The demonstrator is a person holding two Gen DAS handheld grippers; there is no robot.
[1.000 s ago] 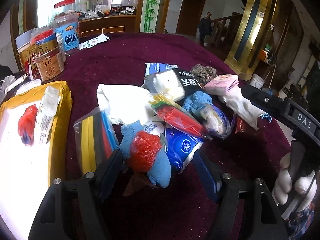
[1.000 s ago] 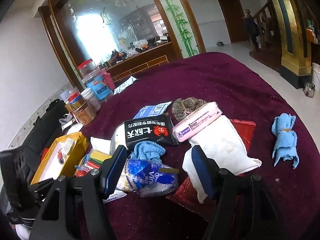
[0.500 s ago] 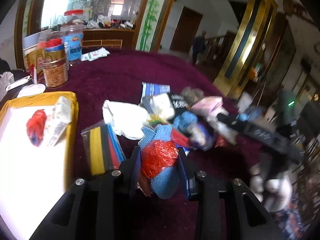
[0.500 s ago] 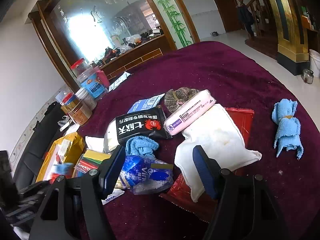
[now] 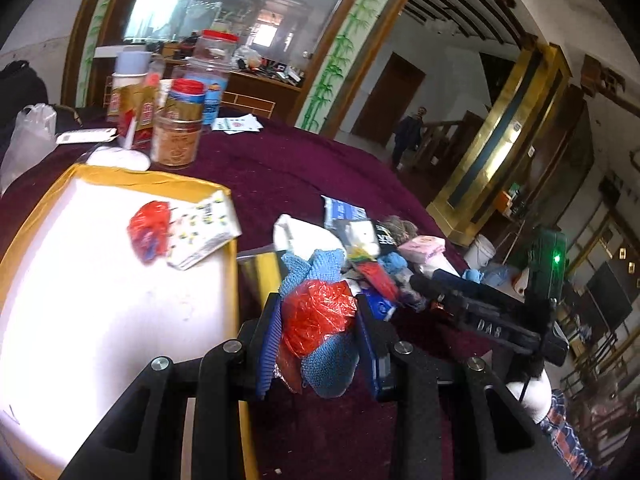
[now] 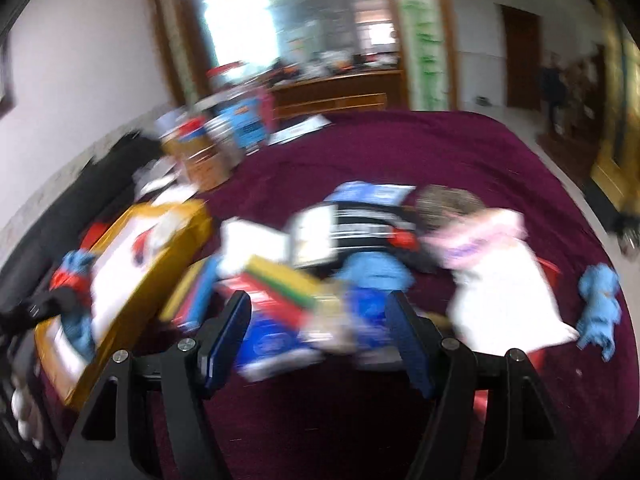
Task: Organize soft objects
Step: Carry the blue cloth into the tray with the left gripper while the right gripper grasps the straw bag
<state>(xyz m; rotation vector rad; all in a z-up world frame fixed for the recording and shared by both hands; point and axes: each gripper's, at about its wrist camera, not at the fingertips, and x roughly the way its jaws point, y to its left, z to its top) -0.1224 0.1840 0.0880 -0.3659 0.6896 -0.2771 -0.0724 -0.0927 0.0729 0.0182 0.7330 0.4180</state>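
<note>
1. My left gripper (image 5: 316, 330) is clamped on a blue knitted cloth bundle (image 5: 326, 312) wrapped in crinkly red plastic. The bundle is lifted off the table and hangs just beside the right rim of the yellow-edged tray (image 5: 230, 280), not yet over its white floor.

2. Two things already lie in the tray, at its far end: a red bundle (image 5: 149, 230) and a white printed packet (image 5: 200, 230), touching each other. I judge those as sorted, so the work is begun but far from finished.

3. My right gripper (image 6: 320, 332) is spread wide and holds nothing. Its view is badly smeared, so I can only say it hangs low over the near side of the pile, with a blue-and-white packet (image 6: 276, 340) between the fingers (image 6: 228, 328).

4. Most of the job is left. The pile on the maroon tablecloth (image 5: 280, 168) holds, as far as I can tell, a stack of coloured sponges (image 6: 280, 292), a black packet (image 6: 360, 224), a pink packet (image 6: 480, 236), a white cloth (image 6: 508, 292), a brown knitted thing (image 6: 448, 200) and another blue cloth (image 6: 364, 272).

5. A blue rolled cloth (image 6: 600, 304) lies apart, near the right edge of the table.

6. Jars and tins (image 5: 176, 120) stand beyond the tray; I take them as no part of the sorting.
</note>
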